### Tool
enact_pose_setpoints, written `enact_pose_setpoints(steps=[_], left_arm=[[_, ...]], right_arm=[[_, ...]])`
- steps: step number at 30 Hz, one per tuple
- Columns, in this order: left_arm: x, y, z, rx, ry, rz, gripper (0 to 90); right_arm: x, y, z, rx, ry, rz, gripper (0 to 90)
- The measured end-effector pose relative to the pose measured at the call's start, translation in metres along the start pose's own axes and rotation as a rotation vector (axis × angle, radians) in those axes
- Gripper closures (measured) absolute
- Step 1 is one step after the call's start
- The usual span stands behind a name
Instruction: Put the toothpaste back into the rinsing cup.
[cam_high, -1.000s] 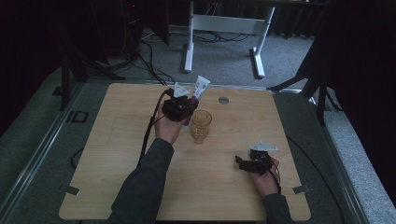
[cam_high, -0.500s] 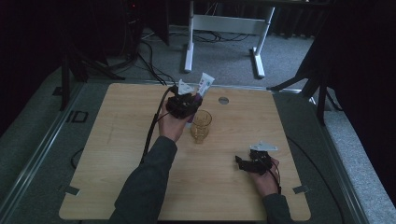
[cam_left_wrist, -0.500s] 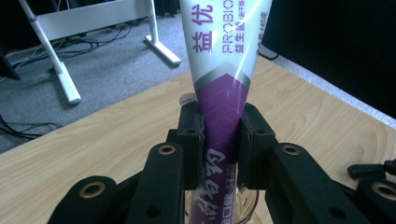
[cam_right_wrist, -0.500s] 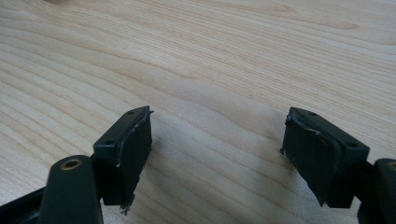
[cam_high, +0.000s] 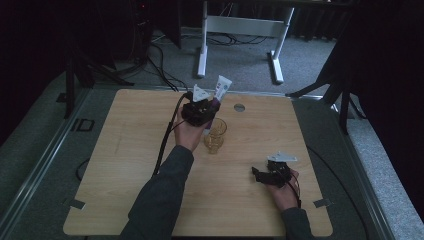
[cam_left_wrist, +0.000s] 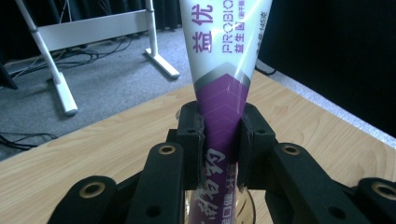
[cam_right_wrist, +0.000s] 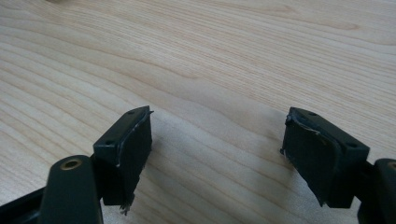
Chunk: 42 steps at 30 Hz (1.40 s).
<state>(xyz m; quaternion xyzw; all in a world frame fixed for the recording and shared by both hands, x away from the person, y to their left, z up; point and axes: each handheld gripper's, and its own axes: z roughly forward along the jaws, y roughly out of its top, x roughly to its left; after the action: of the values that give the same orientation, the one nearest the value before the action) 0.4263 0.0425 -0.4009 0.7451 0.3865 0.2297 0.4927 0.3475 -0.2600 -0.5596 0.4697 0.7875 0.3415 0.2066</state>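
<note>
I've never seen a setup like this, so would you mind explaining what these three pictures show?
A person sits at a wooden table with a hand-held two-jaw gripper in each hand. The high view looks down from above. The other two come from cameras riding on the grippers, looking along their black jaws. The left gripper is shut on a white and purple tube, held upright above a glass that stands on the table. The right gripper rests low over bare wood with its jaws open and nothing between them. A small round fitting sits in the tabletop behind the glass.
</note>
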Motion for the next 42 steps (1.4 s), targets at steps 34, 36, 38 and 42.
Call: enact_pose_setpoints(steps=[34,36,38,42], left_arm=[[0.001,-0.006,0.030,-0.044,0.029,-0.021,73.4],[0.001,-0.007,0.032,-0.041,0.031,-0.020,73.2],[-0.001,-0.008,0.034,-0.037,0.038,-0.020,73.1],[-0.003,-0.011,0.039,-0.029,0.045,-0.014,72.9]], right_arm=[[0.000,-0.001,-0.001,0.000,0.005,-0.006,23.7],[0.001,-0.001,-0.001,0.001,0.005,-0.005,23.7],[0.001,-0.001,-0.001,0.000,0.005,-0.005,23.7],[0.001,-0.001,-0.001,0.000,0.006,-0.006,23.7]])
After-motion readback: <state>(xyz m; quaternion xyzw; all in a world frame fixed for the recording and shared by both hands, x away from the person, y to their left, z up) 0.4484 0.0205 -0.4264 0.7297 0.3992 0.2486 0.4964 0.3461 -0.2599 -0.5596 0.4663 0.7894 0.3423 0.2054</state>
